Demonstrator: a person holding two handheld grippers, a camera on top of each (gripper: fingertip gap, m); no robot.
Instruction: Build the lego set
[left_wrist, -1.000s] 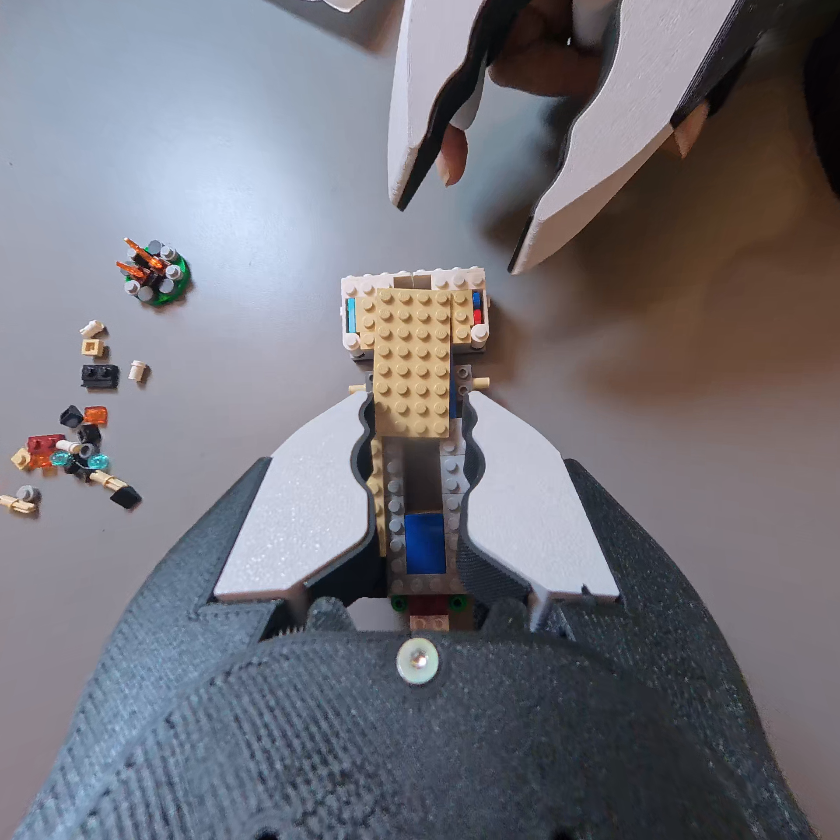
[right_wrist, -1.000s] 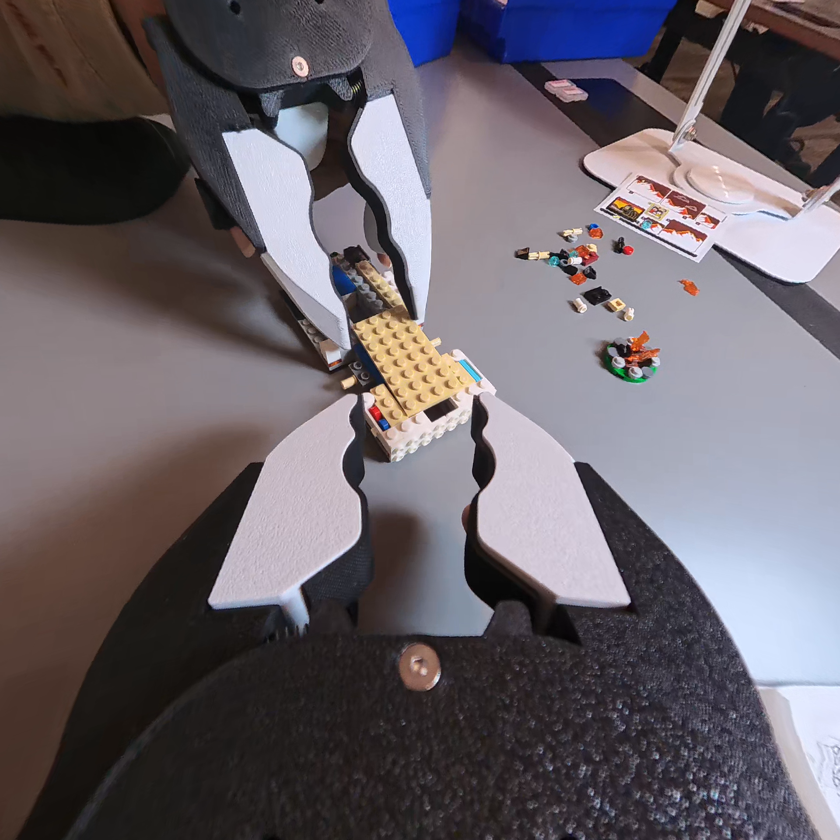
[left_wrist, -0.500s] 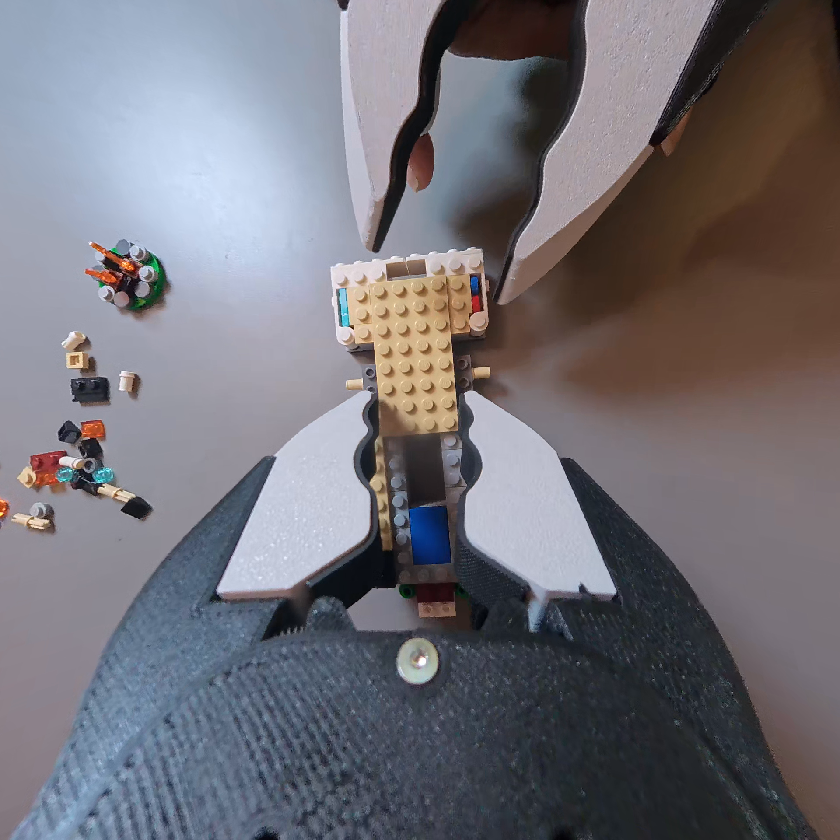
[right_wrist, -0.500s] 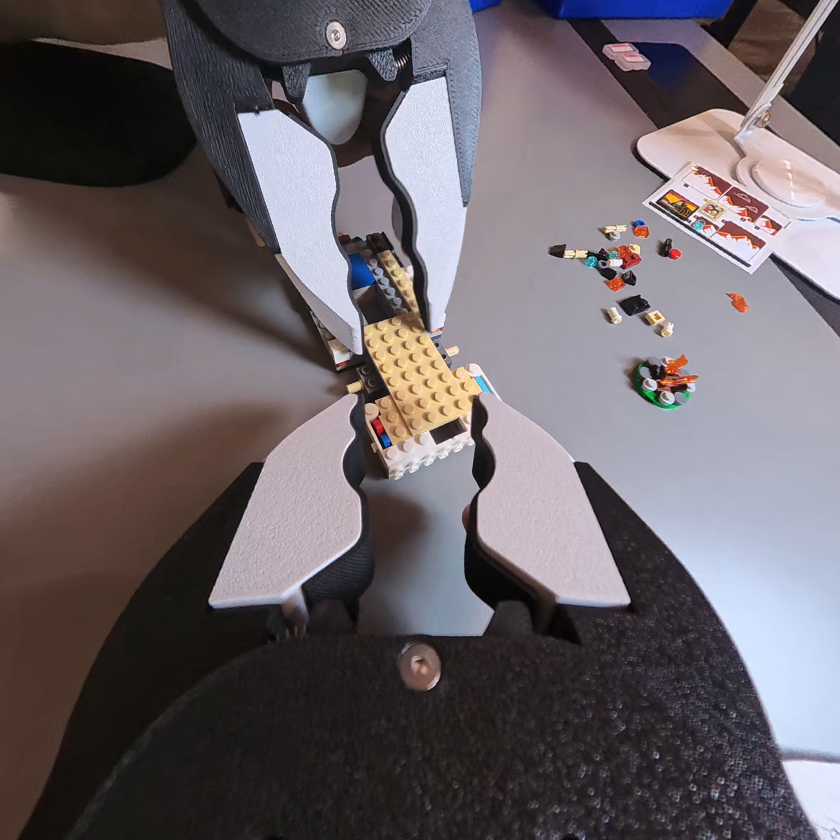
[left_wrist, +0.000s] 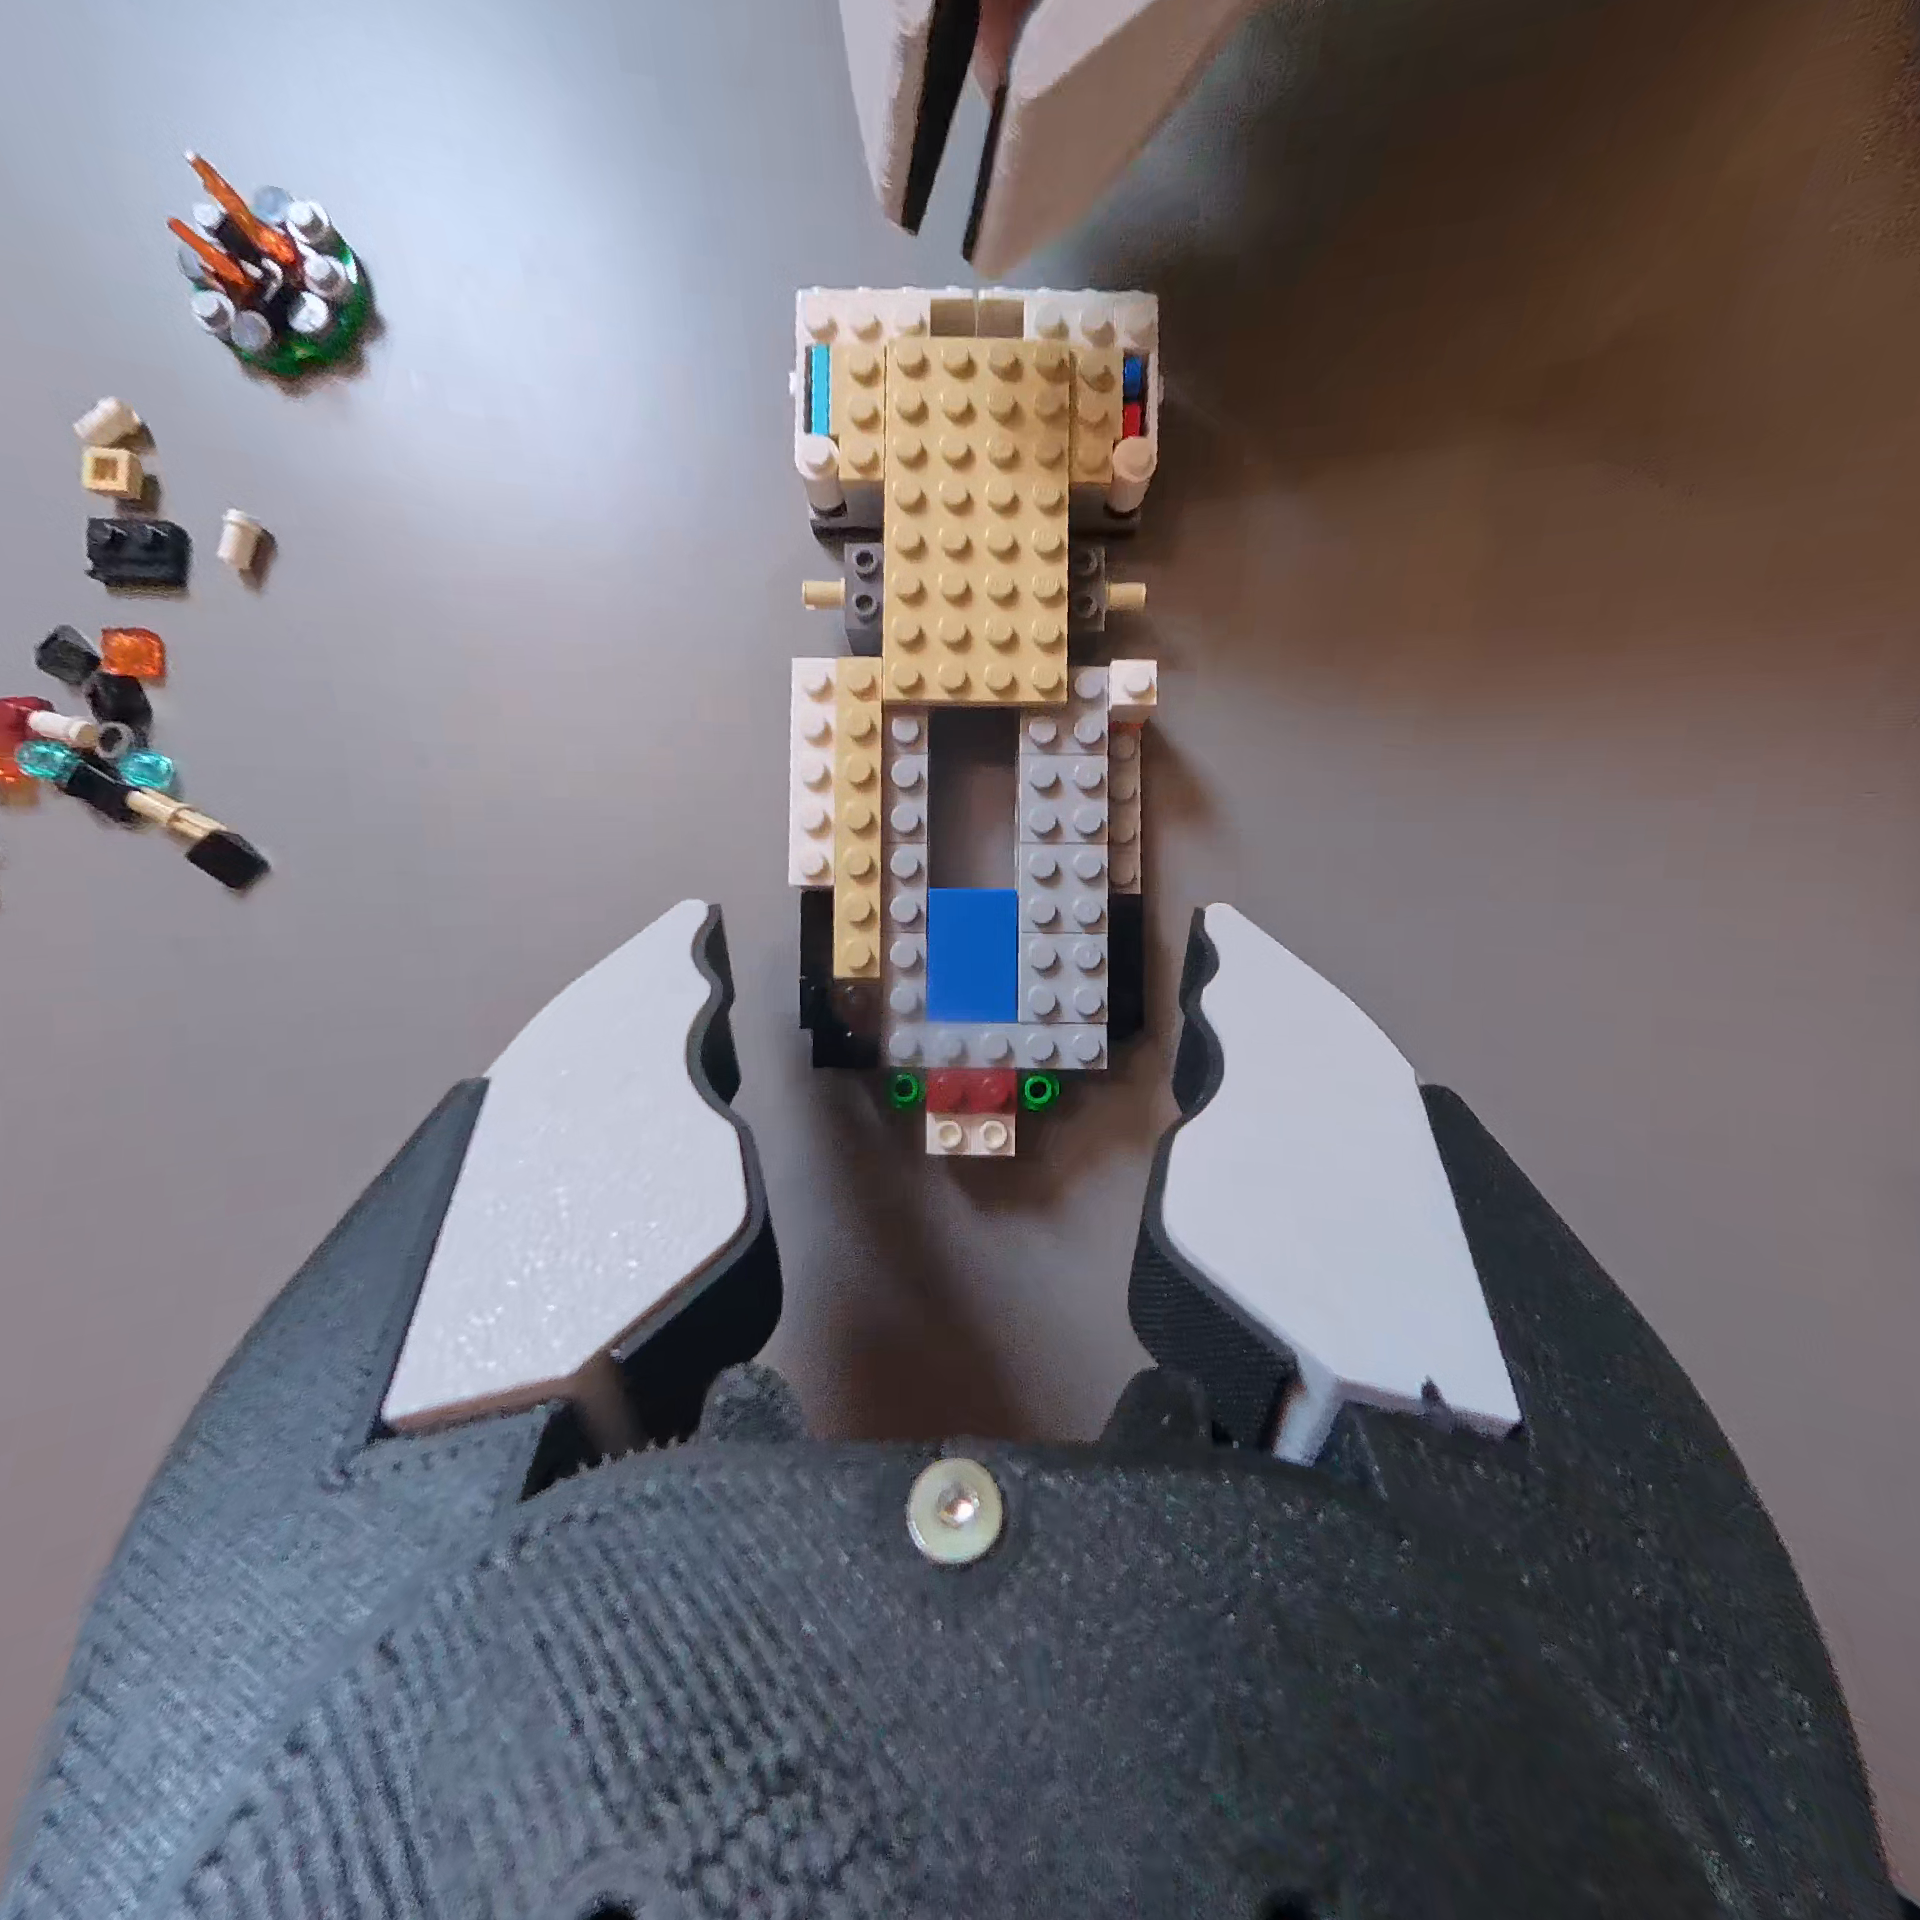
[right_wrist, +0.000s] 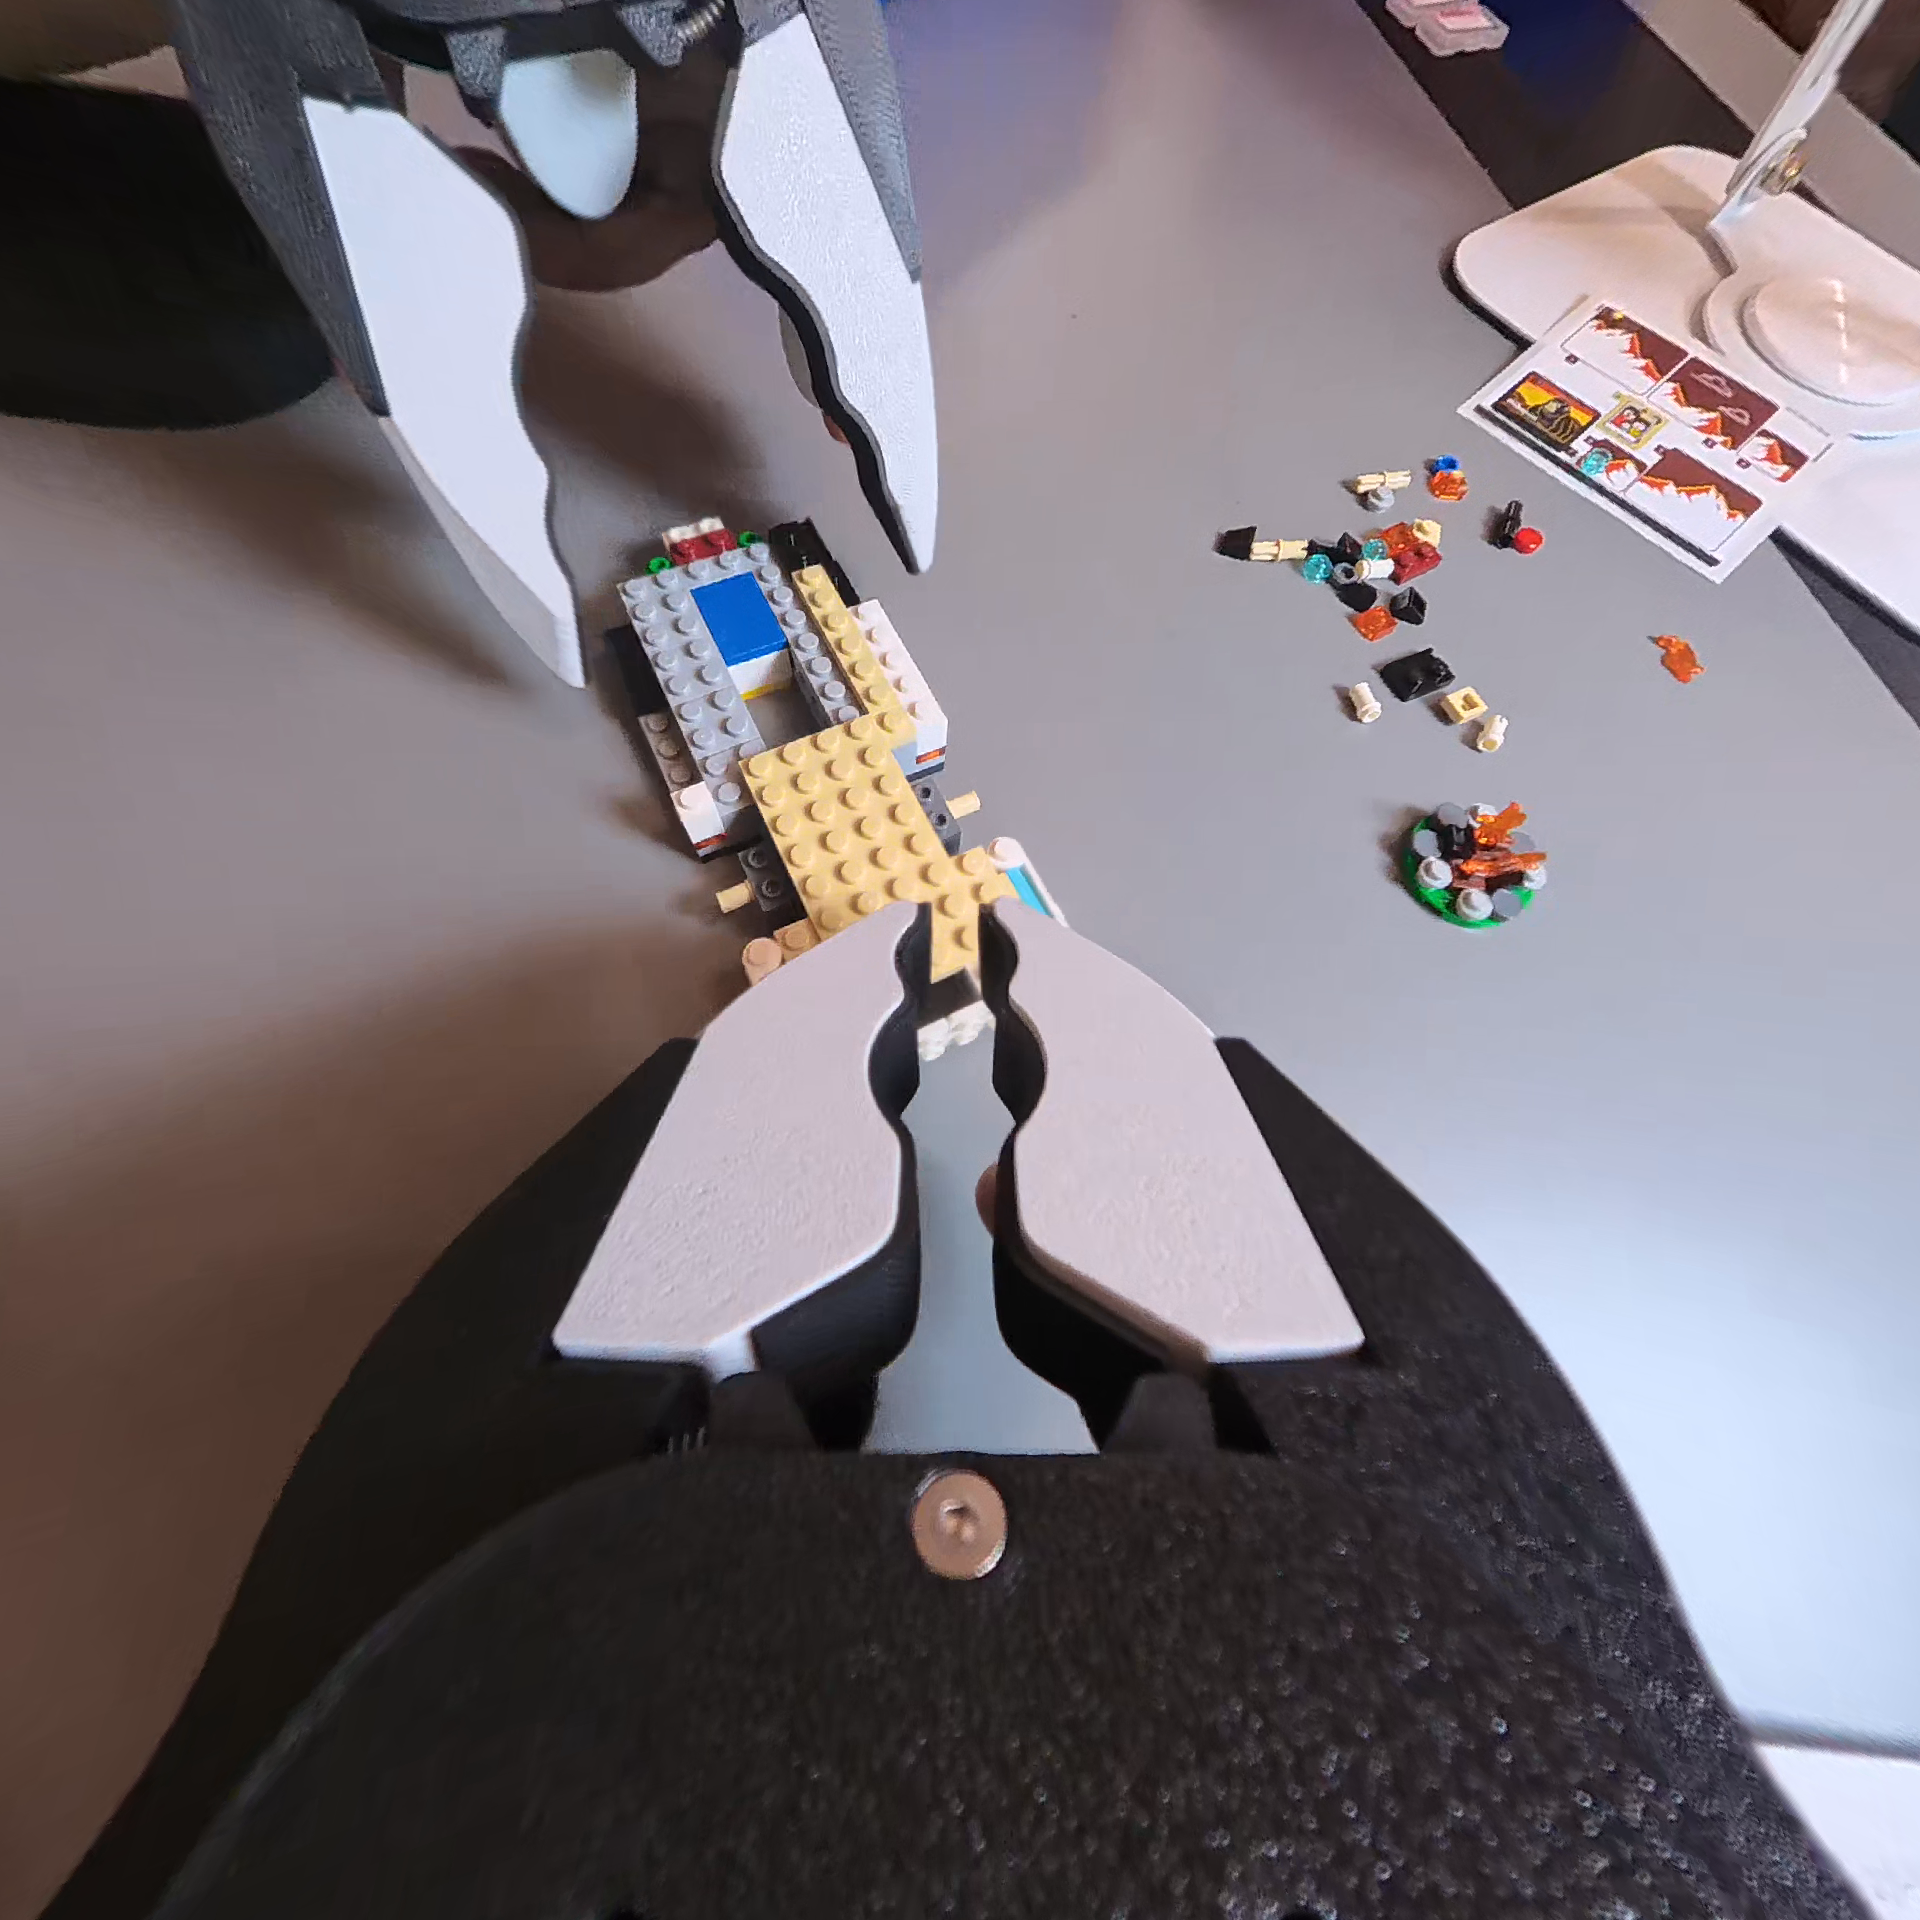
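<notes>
Right gripper (right_wrist: 954, 914) fingers cover the brick model (right_wrist: 831, 800) near end; contact there unclear. Lamp base (right_wrist: 1621, 208) cropped at edge. Loose small pieces (right_wrist: 1371, 582) too tiny to identify. Left gripper (right_wrist: 743, 613) body cut off.

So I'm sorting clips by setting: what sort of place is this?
Probably a hobby or office desk used for brick building: a grey tabletop, a half-built brick model, scattered loose pieces, and a sticker sheet by a white lamp base.

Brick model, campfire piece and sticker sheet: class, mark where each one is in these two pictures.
brick model (left_wrist: 975, 520), left wrist view, on its tan studded top plate.
campfire piece (right_wrist: 1473, 864), right wrist view, on the orange flames above its round green base.
sticker sheet (right_wrist: 1642, 436), right wrist view, on the middle of the printed sheet.
</notes>
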